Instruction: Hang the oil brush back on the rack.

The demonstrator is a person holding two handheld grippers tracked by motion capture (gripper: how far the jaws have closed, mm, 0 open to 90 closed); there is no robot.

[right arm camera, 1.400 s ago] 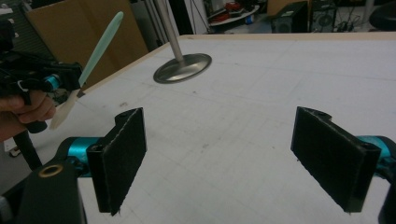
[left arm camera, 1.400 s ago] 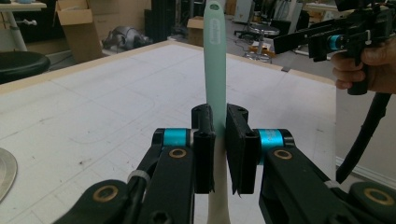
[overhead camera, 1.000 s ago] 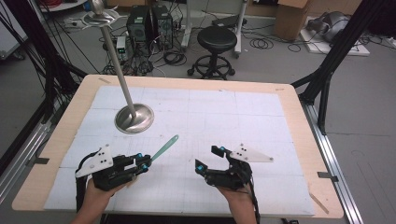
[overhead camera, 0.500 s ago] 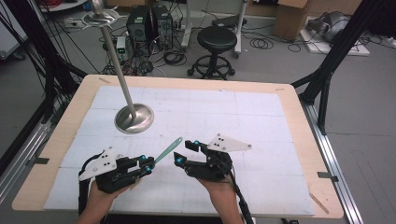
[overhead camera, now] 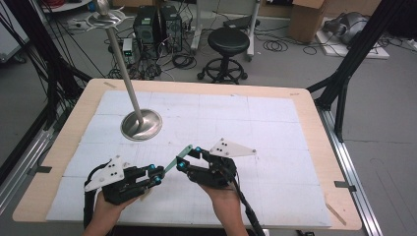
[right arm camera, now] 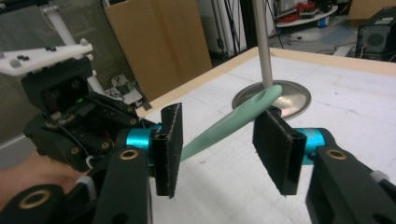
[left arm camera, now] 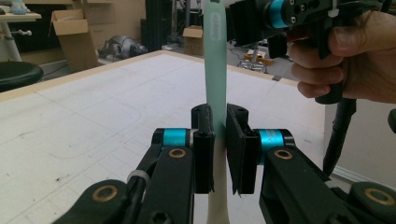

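Note:
A mint-green, flat stick slants up off the table, and my left gripper is shut on its lower end. In the left gripper view the stick rises straight from between the pads of that gripper. My right gripper sits at the stick's upper end. Its jaws have just been closing and stand half wide. The stick passes between the right gripper pads with a gap on both sides. My left gripper faces it.
A metal stand with a round base and a tall pole stands on the white mat at the back left. The table's wooden border frames the mat. Stools, cables and boxes lie on the floor beyond.
My right gripper has moved left to the stick's upper end and its jaws have narrowed around it. The left gripper and the stick have stayed put.

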